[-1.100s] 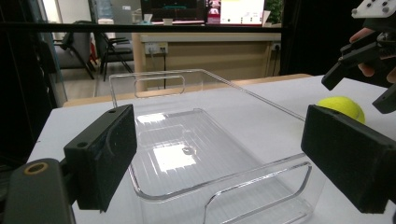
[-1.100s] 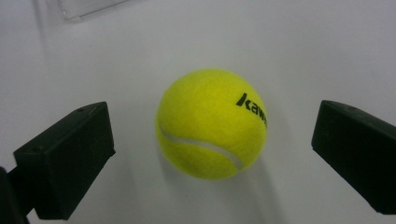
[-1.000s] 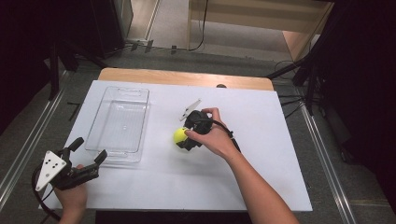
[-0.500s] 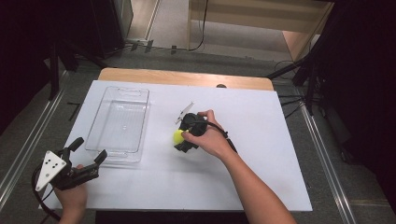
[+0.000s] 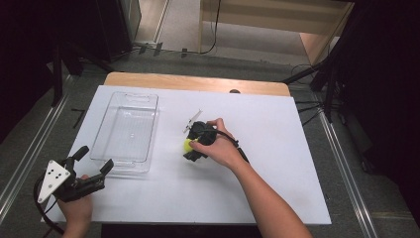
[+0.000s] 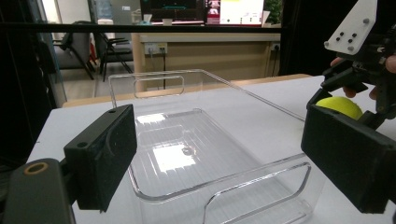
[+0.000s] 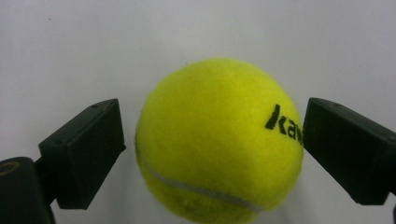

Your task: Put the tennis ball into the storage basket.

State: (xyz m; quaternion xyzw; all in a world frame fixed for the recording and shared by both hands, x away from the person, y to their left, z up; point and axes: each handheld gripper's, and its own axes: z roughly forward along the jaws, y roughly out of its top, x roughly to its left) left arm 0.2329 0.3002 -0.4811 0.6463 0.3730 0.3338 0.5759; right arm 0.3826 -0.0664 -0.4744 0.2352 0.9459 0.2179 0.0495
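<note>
A yellow-green tennis ball (image 7: 219,140) lies on the white table top (image 5: 277,168), near the middle in the high view. My right gripper (image 5: 190,147) points down over it. Its jaws stand open on either side of the ball, with a small gap at the left jaw and the right jaw at the ball's edge. My left gripper (image 5: 95,157) is at the near left corner, open and empty, facing the short end of a clear plastic tray (image 6: 205,186). The left gripper view also has the ball (image 6: 343,106) at the far right, under the other hand.
The clear tray (image 5: 130,94) is empty and lies lengthwise on the left half of the table. A wooden strip (image 5: 198,82) runs along the table's far edge. Black stands and cables ring the table on the floor.
My right hand has crept slightly left and settled lower over the ball. The ball, the tray and my left gripper have stayed put.
</note>
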